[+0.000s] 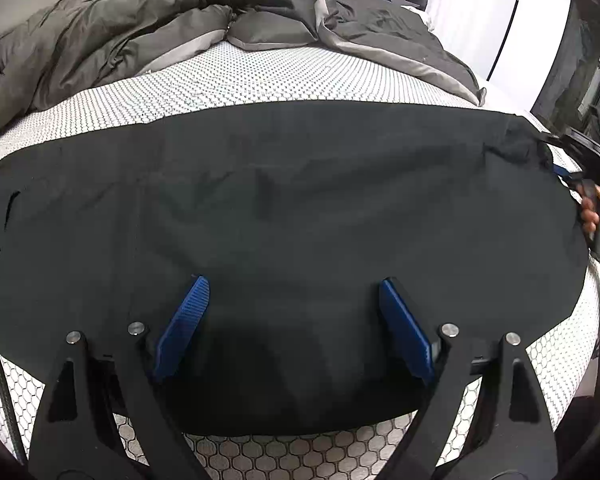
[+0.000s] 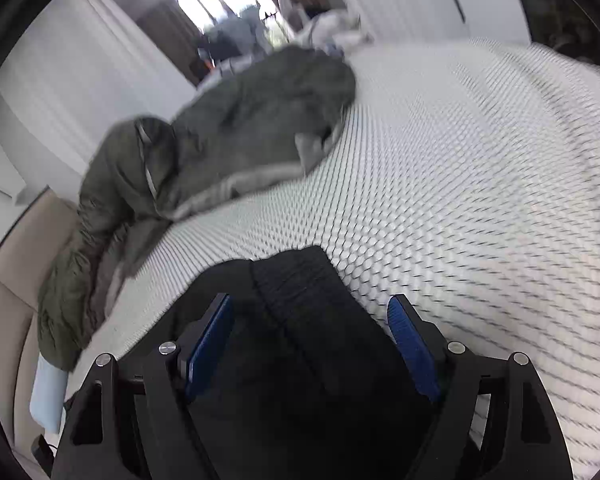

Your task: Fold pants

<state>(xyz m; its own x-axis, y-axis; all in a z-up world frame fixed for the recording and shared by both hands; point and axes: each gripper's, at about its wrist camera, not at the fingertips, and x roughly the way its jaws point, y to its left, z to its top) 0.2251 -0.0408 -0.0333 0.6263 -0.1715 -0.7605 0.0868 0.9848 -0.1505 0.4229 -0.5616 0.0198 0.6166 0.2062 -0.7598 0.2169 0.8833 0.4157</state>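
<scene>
Pants (image 1: 284, 208) flat on honeycomb-patterned mattress (image 1: 236, 80) — crumpled duvet (image 1: 132, 28) (grey) behind.

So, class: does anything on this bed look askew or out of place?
Only the crumpled olive-grey duvet, heaped at the far side of the honeycomb-patterned white mattress. The black fabric pants lie fairly flat.

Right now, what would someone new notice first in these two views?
The black pants spread flat across the honeycomb-patterned mattress, filling the left wrist view. Behind them a rumpled grey duvet is heaped at the far side. Both grippers, left and right, stand open over the cloth.
</scene>
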